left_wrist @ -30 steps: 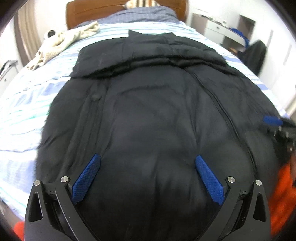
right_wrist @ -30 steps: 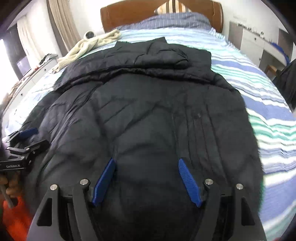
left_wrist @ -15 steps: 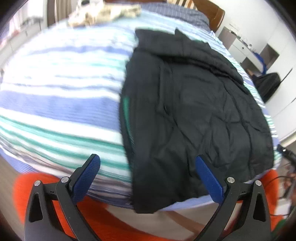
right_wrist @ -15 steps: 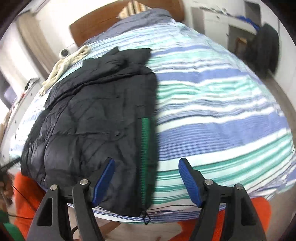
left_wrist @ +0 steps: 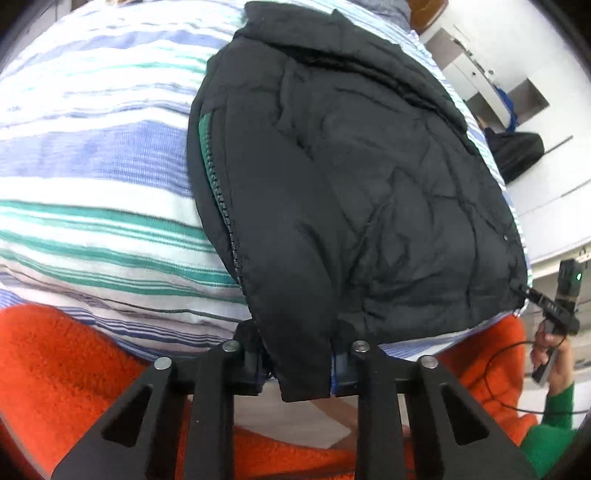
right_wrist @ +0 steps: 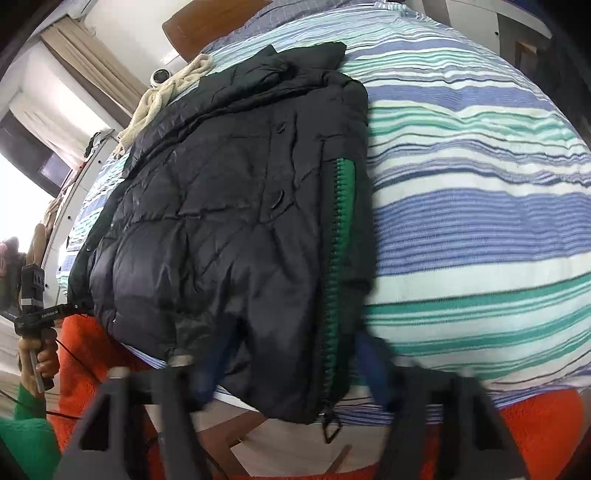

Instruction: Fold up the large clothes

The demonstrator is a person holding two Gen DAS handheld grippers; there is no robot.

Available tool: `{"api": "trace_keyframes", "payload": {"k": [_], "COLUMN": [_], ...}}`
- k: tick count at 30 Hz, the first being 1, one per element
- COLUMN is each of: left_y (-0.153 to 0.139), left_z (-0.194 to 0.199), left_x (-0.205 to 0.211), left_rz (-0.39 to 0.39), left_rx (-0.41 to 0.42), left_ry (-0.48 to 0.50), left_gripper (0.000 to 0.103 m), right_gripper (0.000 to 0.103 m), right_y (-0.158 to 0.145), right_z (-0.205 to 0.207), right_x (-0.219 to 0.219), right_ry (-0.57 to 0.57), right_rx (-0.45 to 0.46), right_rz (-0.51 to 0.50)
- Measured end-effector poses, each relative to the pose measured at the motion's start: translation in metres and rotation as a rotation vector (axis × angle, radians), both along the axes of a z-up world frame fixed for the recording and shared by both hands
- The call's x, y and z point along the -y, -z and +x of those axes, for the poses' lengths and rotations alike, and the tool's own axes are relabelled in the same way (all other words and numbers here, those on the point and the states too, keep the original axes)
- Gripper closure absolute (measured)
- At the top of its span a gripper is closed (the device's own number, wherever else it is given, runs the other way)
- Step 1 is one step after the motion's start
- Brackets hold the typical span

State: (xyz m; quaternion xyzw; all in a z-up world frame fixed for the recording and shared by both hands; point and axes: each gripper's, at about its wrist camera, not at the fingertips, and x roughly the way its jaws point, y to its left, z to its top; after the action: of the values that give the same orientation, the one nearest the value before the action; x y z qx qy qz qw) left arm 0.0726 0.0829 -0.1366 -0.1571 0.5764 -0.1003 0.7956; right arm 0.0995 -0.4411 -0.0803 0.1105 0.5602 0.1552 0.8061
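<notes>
A black puffer jacket (left_wrist: 351, 177) with a green-backed zipper lies on the striped bed, its hem hanging over the near edge. My left gripper (left_wrist: 301, 369) is shut on the hem at the jacket's left corner. In the right wrist view the jacket (right_wrist: 229, 206) fills the left half. My right gripper (right_wrist: 288, 373) is blurred, its blue fingers (right_wrist: 207, 373) standing either side of the hem's right corner by the zipper (right_wrist: 334, 258); whether it grips is unclear. The other gripper shows at the far left (right_wrist: 40, 314).
The bed (right_wrist: 480, 184) has a blue, green and white striped sheet. A cream towel (right_wrist: 166, 92) lies near the wooden headboard (right_wrist: 207, 26). An orange fleece garment (left_wrist: 55, 354) is below the bed edge. A dark bag (left_wrist: 517, 155) sits by white cabinets.
Both grippers have moved down to the jacket's hem at the bed's near edge. The left jaws closed on the hem. The right jaws narrowed around the zipper corner.
</notes>
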Motion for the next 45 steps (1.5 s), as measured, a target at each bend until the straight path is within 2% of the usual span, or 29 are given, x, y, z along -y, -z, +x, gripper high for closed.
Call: {"api": "trace_keyframes", "payload": {"k": [1,2,7,11,15,19,23,25,27,29,31,34,36,37,38,40,42,45], "left_y": [-0.007,-0.011,-0.045,-0.053,-0.050,-0.059,-0.094,-0.118,-0.143,-0.161,-0.172,-0.175,-0.166,-0.158,-0.146,-0.120,-0.095,-0.076], "left_z": [-0.002,-0.003,-0.006,-0.018,-0.039,-0.070,-0.091,-0.087,-0.068,-0.041,0.002,0.064,0.104,0.123,0.146,0.170,0.189,0.205], "left_x": [0.003,0.005,0.004,0.002,0.000,-0.012,-0.023,-0.036,-0.048,-0.056,-0.059,-0.056,-0.050,-0.049,-0.045,-0.033,-0.028,-0.025], "left_rz": [0.015,0.025,0.015,0.015,0.032,0.026,0.008,-0.051,-0.109,-0.161,-0.202,-0.182,-0.149,-0.131,-0.109,-0.082,-0.043,-0.030], "left_rx": [0.011,0.020,0.076,0.067,0.019,-0.051,-0.072,-0.042,0.030,0.119,0.186,0.263,0.288,0.297,0.297,0.268,0.218,0.133], "left_ry": [0.008,0.013,0.025,0.044,0.067,0.089,0.136,0.116,0.080,0.060,0.027,-0.009,-0.057,-0.076,-0.108,-0.149,-0.153,-0.136], "left_gripper": [0.082,0.083,0.084,0.084,0.084,0.084,0.084,0.084,0.084,0.083,0.084,0.084,0.084,0.083,0.082,0.078,0.068,0.066], "right_gripper": [0.082,0.085,0.087,0.087,0.087,0.087,0.088,0.088,0.088,0.088,0.088,0.088,0.088,0.088,0.088,0.088,0.085,0.076], "right_y": [-0.001,-0.006,-0.034,-0.047,-0.050,-0.055,-0.078,-0.099,-0.123,-0.137,-0.142,-0.129,-0.108,-0.101,-0.082,-0.051,-0.017,0.028], "right_z": [0.000,0.000,0.000,-0.003,-0.019,-0.046,-0.073,-0.071,-0.053,-0.026,0.009,0.080,0.126,0.135,0.158,0.184,0.199,0.210], "right_x": [0.002,0.002,0.000,-0.001,0.000,0.001,0.009,0.014,0.017,0.018,0.016,0.008,0.004,0.000,0.000,0.001,0.006,0.008], "right_ry": [-0.005,-0.013,-0.048,-0.078,-0.094,-0.105,-0.087,-0.066,-0.057,-0.058,-0.046,-0.015,0.023,0.048,0.084,0.160,0.225,0.313], "right_rx": [0.001,0.007,0.034,0.024,-0.022,-0.105,-0.206,-0.190,-0.119,-0.036,0.040,0.119,0.144,0.146,0.132,0.116,0.084,-0.006], "right_rz": [0.018,0.040,0.058,0.051,0.056,0.089,0.256,0.339,0.392,0.440,0.467,0.502,0.518,0.527,0.554,0.567,0.570,0.624]}}
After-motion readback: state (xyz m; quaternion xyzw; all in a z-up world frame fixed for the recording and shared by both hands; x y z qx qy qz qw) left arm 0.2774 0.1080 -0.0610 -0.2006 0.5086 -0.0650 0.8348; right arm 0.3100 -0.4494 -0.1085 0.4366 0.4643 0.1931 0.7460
